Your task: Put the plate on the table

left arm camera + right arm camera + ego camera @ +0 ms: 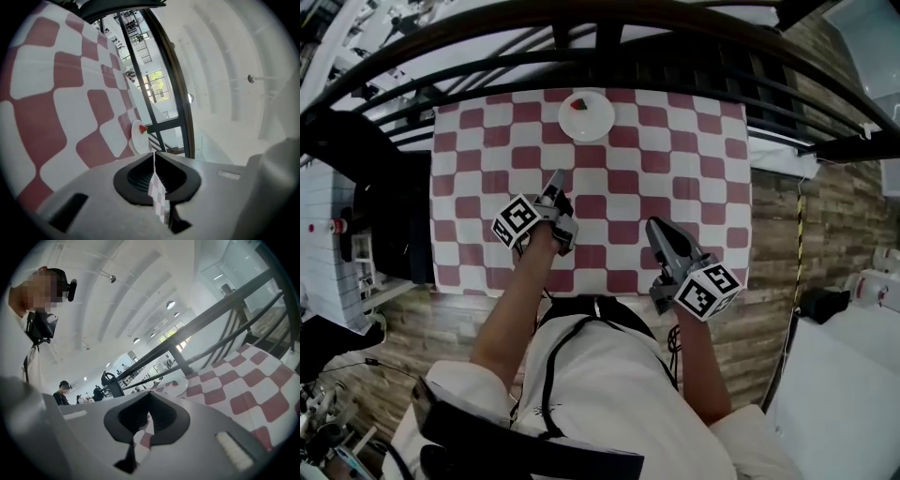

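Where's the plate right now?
In the head view, the plate sits at the far edge of the checked table, slightly left of centre, right by the black railing. The left gripper is the nearer one but is apart from it.

Checkered table (694, 150) open across middle and right flank, free passage there. Lone obstacle on it: plate (586, 116) at far edge, centre (red bit on top). Black railing (609, 39) blocks way just past far edge. Left gripper (555, 178), right gripper (654, 227) apart over near half, lane between.
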A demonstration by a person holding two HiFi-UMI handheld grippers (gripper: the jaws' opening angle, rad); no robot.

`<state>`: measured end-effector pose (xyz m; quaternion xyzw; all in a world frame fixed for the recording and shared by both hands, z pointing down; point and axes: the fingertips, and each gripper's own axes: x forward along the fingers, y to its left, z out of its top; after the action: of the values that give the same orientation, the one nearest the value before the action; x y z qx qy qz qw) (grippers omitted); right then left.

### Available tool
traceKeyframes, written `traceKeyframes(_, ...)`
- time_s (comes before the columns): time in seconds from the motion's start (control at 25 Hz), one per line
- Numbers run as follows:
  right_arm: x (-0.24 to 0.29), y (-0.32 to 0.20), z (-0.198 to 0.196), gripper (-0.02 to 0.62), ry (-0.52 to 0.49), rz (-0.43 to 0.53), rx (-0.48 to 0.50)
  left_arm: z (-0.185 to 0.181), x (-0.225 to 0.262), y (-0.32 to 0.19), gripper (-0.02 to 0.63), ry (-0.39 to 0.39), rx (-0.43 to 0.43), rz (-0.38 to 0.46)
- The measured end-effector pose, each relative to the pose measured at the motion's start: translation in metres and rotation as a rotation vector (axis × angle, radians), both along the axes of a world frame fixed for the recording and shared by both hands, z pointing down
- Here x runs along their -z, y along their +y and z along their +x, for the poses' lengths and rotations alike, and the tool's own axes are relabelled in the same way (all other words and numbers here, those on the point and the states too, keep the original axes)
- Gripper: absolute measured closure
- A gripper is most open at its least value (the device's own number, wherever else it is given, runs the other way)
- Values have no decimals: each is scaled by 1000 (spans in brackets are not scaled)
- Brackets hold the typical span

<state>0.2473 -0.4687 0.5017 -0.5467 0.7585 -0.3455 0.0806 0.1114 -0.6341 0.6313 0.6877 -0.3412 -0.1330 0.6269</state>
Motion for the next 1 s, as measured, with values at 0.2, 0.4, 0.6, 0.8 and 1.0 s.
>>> traceKeyframes(0.2, 25, 24, -5, 586, 4, 43, 39, -11, 49, 39, 598, -19, -31, 95)
traceKeyframes(0.4, 42, 51, -11, 588, 27, 92, 86, -21, 94, 89, 599, -76, -101, 216)
traceKeyframes(0.6, 49, 72, -13, 588, 20, 115, 94, -38, 128, 130, 599, -135, -141, 319)
traceKeyframes(0.8, 54, 89, -17, 588, 34, 128, 105, -46, 152, 158, 600, -176, -171, 415)
traceKeyframes(1.0, 56, 93, -13, 588, 36, 135, 102, -42, 160, 170, 600, -214, -210, 466)
